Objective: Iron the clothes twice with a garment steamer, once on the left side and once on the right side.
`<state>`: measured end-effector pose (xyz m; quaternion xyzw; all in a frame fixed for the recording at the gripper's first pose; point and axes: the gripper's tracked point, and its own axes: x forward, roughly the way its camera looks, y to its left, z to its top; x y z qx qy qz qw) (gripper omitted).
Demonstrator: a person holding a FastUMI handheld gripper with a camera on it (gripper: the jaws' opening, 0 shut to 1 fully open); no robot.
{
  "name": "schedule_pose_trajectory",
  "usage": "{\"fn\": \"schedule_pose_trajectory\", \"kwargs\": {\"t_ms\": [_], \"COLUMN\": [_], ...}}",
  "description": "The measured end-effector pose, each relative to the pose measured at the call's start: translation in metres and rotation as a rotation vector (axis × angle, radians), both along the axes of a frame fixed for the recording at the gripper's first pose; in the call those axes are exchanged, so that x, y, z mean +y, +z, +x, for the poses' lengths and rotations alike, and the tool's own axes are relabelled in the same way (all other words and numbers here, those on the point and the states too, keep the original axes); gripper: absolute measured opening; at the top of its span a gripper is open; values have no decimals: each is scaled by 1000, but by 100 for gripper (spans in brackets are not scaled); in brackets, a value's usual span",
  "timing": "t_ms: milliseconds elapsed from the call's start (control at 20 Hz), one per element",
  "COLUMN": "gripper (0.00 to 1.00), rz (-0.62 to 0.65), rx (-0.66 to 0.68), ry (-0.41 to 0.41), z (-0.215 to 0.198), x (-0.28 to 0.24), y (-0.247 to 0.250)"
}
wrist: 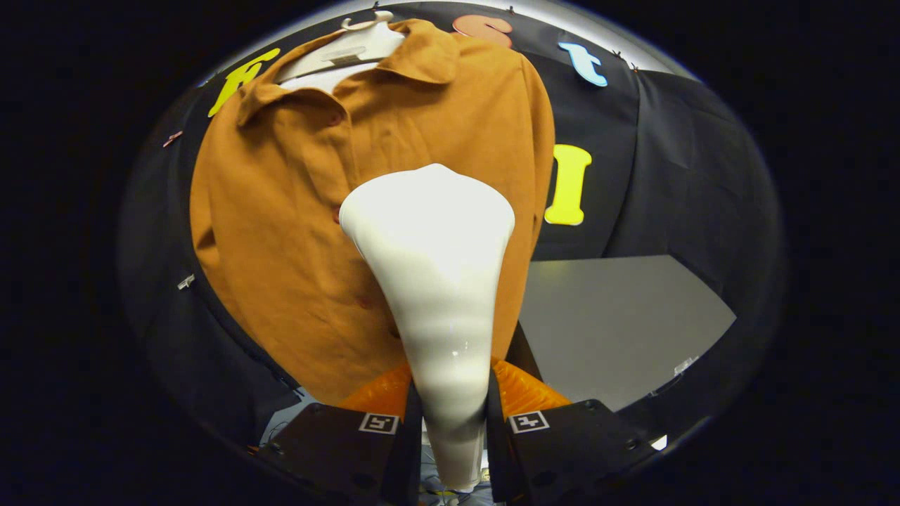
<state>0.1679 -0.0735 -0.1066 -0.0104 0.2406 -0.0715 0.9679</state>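
A brown collared shirt [295, 211] with a buttoned front hangs on a white hanger [351, 46] against the booth wall, just ahead of my fingers. My gripper [450, 414] is shut on the handle of a white garment steamer [436, 267]. The steamer rises between my fingers, and its wide head sits over the shirt's right half, around mid-chest height, close to or against the cloth. The steamer hides part of the button line and the shirt's lower right side.
A grey tabletop [619, 323] lies to the right of the shirt, below the black cloth wall [689, 183]. Small clips [186, 282] pin the cloth left of the shirt.
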Motion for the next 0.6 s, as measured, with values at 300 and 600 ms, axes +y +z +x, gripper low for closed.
{"fn": "schedule_pose_trajectory", "kwargs": {"t_ms": [300, 600], "gripper": [42, 42], "rz": [0, 10], "rx": [-134, -144], "ry": [144, 190], "z": [16, 36], "x": [75, 123], "y": [51, 54]}}
